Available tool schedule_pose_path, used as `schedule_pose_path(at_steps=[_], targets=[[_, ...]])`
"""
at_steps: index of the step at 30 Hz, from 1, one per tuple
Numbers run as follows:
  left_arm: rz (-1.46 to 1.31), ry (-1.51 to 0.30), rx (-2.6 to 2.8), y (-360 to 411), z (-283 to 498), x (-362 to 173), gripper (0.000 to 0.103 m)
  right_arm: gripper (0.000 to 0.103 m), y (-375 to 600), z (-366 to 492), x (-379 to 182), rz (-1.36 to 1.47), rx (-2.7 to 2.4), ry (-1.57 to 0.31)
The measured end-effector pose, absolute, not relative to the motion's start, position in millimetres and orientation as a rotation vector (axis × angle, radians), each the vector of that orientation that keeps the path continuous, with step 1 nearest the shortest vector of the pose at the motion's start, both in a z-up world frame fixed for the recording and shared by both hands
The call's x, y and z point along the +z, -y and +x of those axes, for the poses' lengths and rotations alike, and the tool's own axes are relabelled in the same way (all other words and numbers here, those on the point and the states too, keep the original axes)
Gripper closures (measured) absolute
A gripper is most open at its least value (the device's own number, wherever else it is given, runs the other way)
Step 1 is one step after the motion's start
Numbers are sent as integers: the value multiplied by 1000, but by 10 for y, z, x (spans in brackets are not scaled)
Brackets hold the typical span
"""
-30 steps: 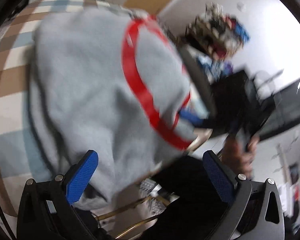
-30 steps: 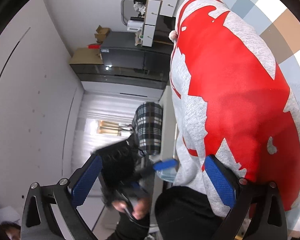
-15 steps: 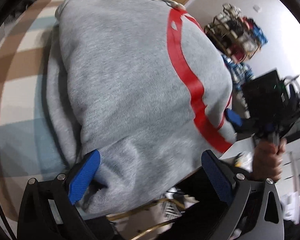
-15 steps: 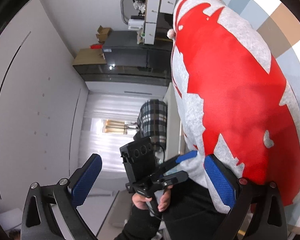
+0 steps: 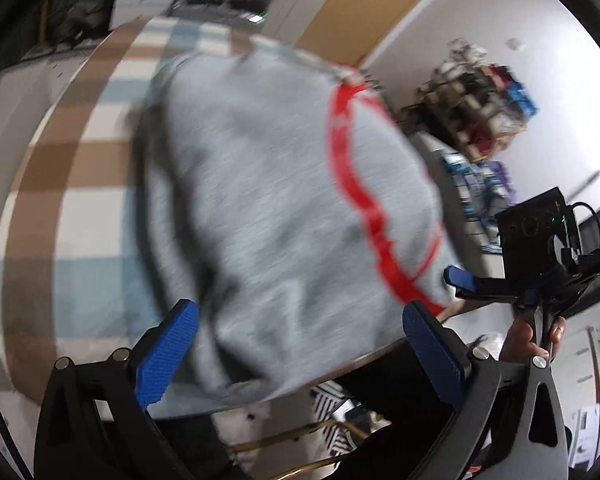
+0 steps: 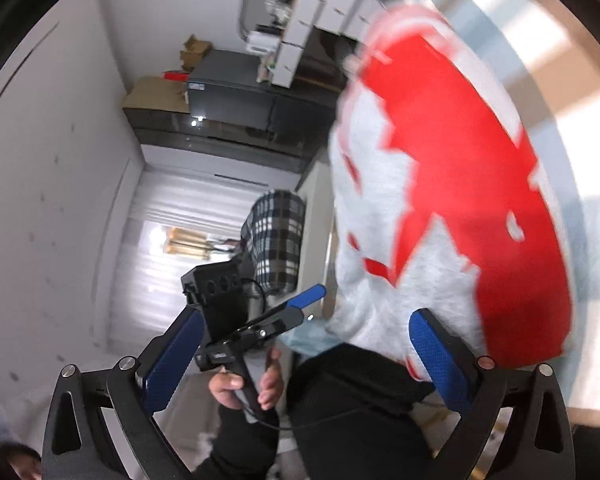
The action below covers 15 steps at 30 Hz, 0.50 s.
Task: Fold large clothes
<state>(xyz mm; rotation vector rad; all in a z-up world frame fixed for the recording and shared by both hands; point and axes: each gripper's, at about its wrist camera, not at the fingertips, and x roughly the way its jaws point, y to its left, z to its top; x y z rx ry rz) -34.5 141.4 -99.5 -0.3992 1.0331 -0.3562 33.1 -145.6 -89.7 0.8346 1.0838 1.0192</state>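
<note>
a grey sweatshirt (image 5: 268, 208) with a large red print (image 6: 472, 184) is seen lying in a folded heap on a checked table (image 5: 80, 184), its near edge at the table's rim. both the left gripper (image 5: 296, 344) and right gripper (image 6: 312, 356) are held wide open and empty just short of it, seemingly poised for a fresh grasp.

A blurred grey sweatshirt (image 5: 276, 216) with a red stripe is seen mid-frame on a checked tablecloth (image 5: 72, 184). The left gripper (image 5: 300, 344) is spread wide at the bottom; the right gripper (image 5: 460, 280) is seen at right.
</note>
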Motion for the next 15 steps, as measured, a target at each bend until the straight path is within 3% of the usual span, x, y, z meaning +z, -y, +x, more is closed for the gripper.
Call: schedule_pose_path(at_steps=[5, 8, 15], targets=[[-352, -1039, -413, -952, -120, -1134, 3, 0, 1280, 395, -76, 484, 789, -964], [-312, -1044, -387, -889, -69, -1315, 4, 0, 815, 625, 226, 81, 507, -919], [-64, -990, -366, -697, -290, -1240, 4, 0, -315, 1299, -144, -486, 386, -933]])
